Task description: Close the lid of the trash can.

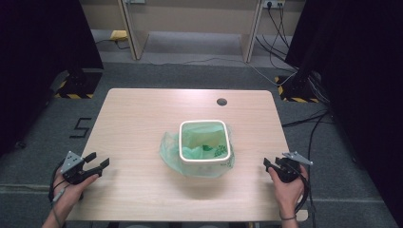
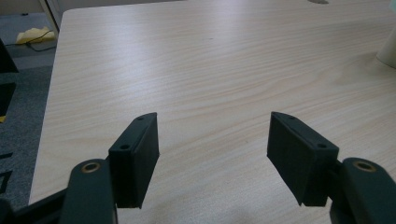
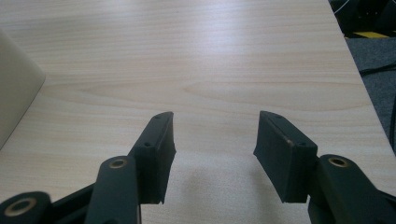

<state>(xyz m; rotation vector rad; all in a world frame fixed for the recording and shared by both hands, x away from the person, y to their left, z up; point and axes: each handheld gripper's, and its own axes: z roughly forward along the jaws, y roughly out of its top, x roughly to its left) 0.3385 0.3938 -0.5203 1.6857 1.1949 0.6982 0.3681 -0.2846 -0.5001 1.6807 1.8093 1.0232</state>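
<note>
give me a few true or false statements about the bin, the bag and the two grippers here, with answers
1. The white bin stands upright near the middle of the table. True.
2. The left gripper is clamped on the green bag. False: its jaws stand open over bare table, with nothing between them.
3. The green bag lines the bin and spills over its rim onto the table. True.
4. The right gripper holds the bin by its rim. False: it is open and apart from the bin, near the table's right edge.
5. The bin lies tipped on its side. False: its opening faces up.
</note>
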